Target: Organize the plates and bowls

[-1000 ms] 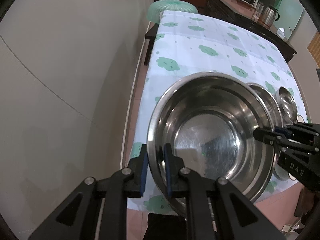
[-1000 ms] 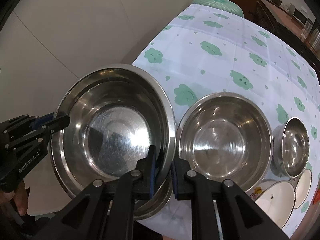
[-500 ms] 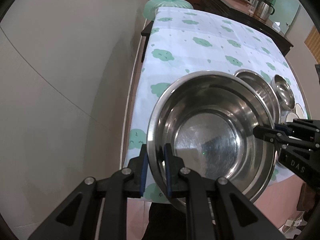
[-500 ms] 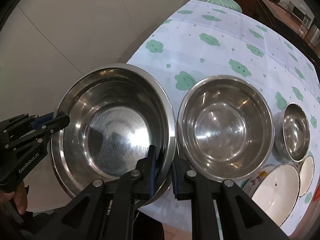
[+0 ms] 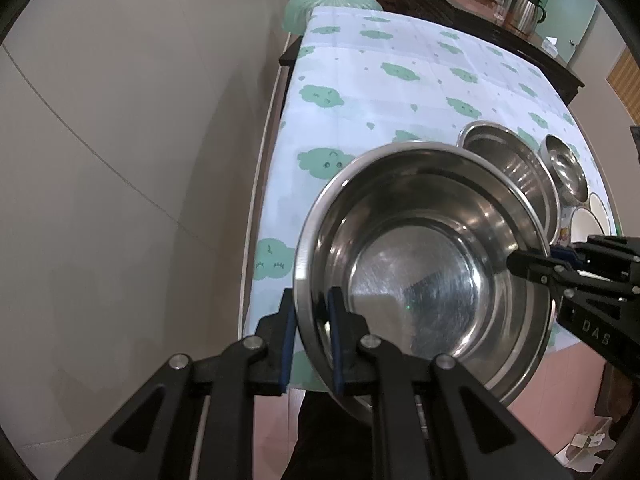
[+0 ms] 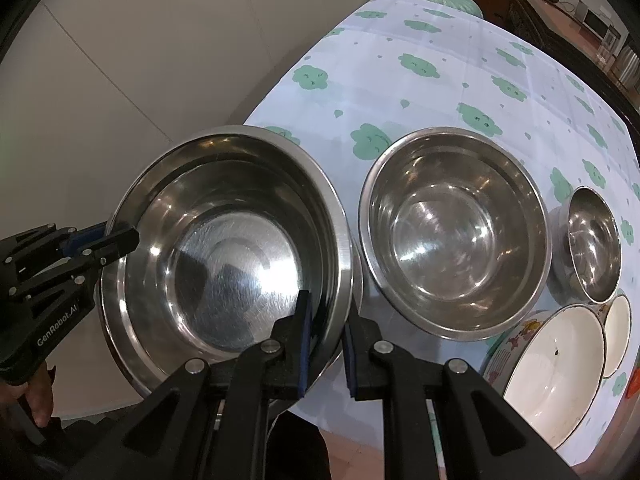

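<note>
Left tongs (image 5: 311, 334) clamped on big steel bowl's (image 5: 424, 264) near rim, right tongs (image 6: 326, 336) pinching opposite rim, medium steel bowl (image 6: 452, 232) just beside on the counter (image 6: 440, 92)

Lg steel bowl (image 6: 236, 256) tilted, raised at table edge, beside med steel bowl (image 6: 452, 236)

Glossy scuffed steel bowl (image 5: 424, 264)

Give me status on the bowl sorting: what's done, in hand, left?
Done: nothing visibly stacked yet. In hand: the large steel bowl, both grippers shut on its rim, left gripper and right gripper on opposite sides, carried over the table's near edge. Left: medium steel bowl, small steel bowl and two white bowls sit separately on the tablecloth.
</note>
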